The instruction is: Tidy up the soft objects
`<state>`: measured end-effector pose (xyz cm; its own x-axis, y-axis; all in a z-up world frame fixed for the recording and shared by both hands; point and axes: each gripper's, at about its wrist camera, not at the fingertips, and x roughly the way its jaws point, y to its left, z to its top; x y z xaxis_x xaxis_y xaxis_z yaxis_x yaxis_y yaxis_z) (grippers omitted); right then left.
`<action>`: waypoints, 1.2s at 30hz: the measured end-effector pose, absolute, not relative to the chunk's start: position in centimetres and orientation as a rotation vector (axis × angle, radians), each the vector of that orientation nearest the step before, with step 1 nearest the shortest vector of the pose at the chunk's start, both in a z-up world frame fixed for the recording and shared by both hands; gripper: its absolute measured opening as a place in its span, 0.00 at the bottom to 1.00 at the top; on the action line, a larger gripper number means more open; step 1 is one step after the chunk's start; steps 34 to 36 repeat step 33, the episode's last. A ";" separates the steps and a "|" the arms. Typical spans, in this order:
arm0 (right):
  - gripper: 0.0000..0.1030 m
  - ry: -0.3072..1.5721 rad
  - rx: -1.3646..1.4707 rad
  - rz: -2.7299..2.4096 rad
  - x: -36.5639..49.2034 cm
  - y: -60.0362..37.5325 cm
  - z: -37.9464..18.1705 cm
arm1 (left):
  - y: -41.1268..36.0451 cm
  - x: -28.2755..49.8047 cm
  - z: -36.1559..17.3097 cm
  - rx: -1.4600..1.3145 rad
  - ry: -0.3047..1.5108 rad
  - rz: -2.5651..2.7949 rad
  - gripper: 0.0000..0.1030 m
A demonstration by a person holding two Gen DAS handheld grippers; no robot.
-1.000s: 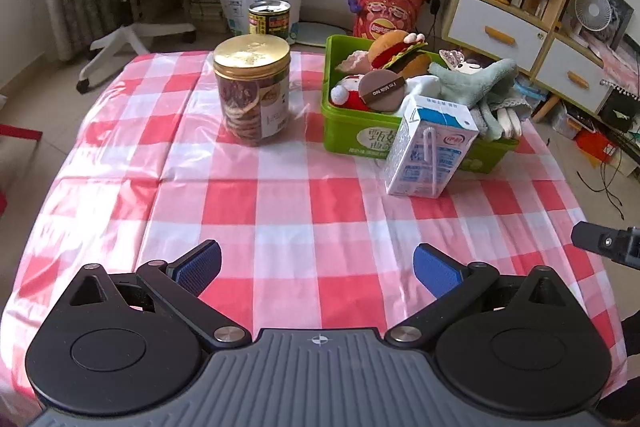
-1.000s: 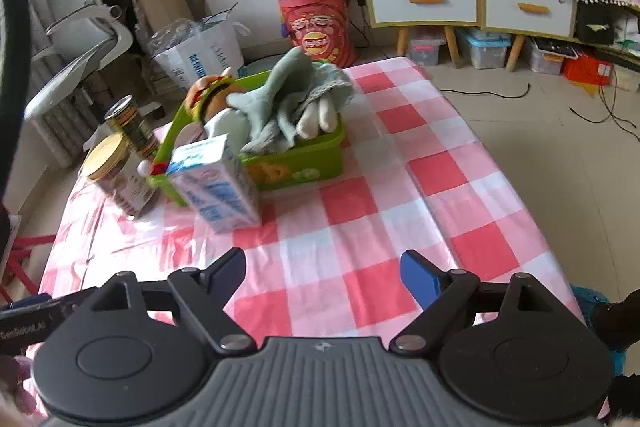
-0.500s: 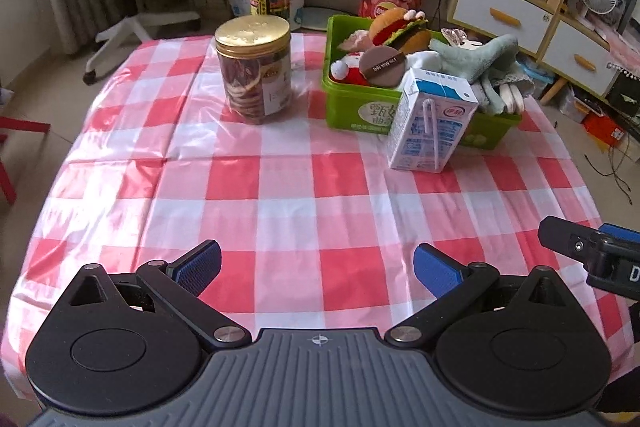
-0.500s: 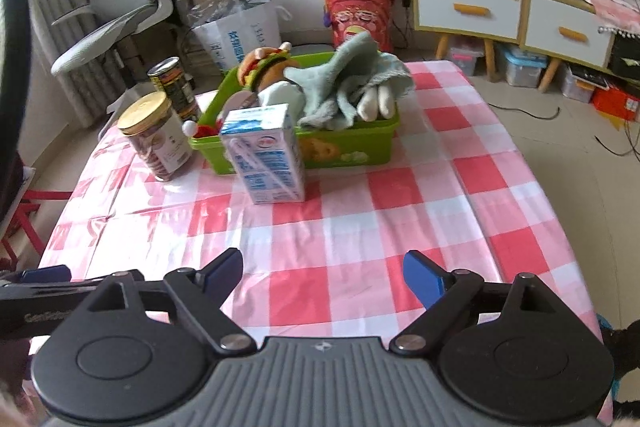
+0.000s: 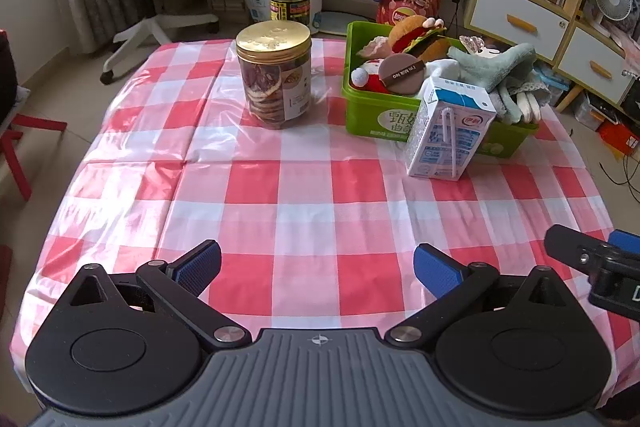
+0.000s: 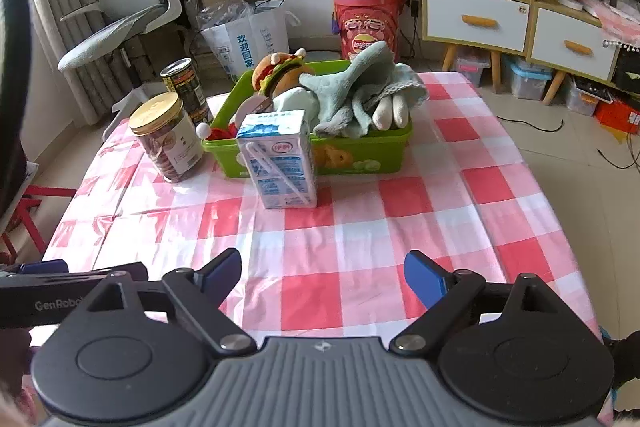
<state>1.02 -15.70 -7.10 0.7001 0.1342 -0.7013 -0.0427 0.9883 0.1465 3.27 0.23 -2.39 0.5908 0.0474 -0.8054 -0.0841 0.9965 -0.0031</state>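
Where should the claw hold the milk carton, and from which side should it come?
Grip the milk carton across its two flat side walls, about mid-height, coming from the front. It stands upright right in front of the green bin, so the back is blocked, and the gabled top gives no flat hold. The right claw is open and faces it, probably the easier one.

Left gripper [image 5: 316,265] points toward twelve o'clock, jaws spread wide, holding nothing; right gripper [image 6: 322,273] at its three o'clock, likewise agape, both level and low.
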 end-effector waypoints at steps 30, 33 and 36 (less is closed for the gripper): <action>0.76 0.769 0.106 0.111 0.3 -15.6 -6.8 | -0.4 2.8 -2.5 -0.016 0.938 0.085 0.95; 0.76 0.774 0.102 0.107 0.4 -15.6 -7.0 | -0.4 3.0 -2.9 -0.005 0.942 0.092 0.95; 0.76 0.774 0.102 0.107 0.4 -15.6 -7.0 | -0.4 3.0 -2.9 -0.005 0.942 0.092 0.95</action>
